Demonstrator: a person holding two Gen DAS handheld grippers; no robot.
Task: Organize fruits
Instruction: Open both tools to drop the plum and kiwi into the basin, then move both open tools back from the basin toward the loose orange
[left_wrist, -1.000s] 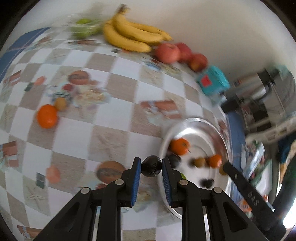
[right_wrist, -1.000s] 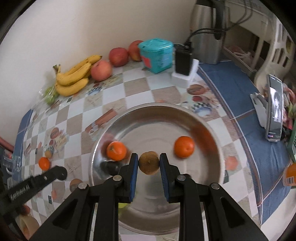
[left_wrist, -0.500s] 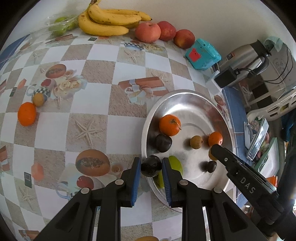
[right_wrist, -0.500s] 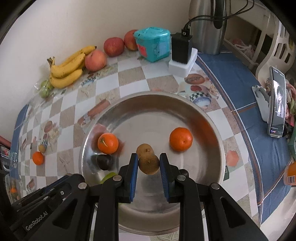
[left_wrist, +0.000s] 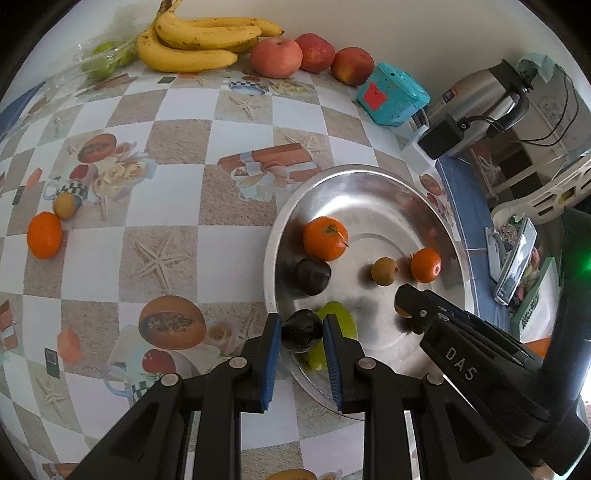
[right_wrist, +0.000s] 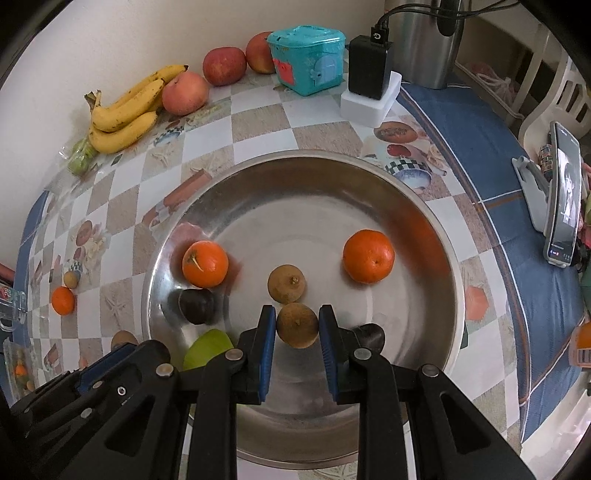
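Over the steel bowl's near rim (left_wrist: 273, 236) | left gripper (left_wrist: 302, 334) clamps dark plum (left_wrist: 301, 328) | right gripper (right_wrist: 297, 325) clamps brown fruit (right_wrist: 297, 325), inside the bowl.

Bowl (right_wrist: 448, 258) holds oranges (right_wrist: 368, 256) etc.; bananas (right_wrist: 123, 110), apples (right_wrist: 223, 65) behind by wall; kettle (left_wrist: 480, 99) at far right.

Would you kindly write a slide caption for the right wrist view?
Right hand-held gripper holds a brown fruit over a steel bowl of oranges.
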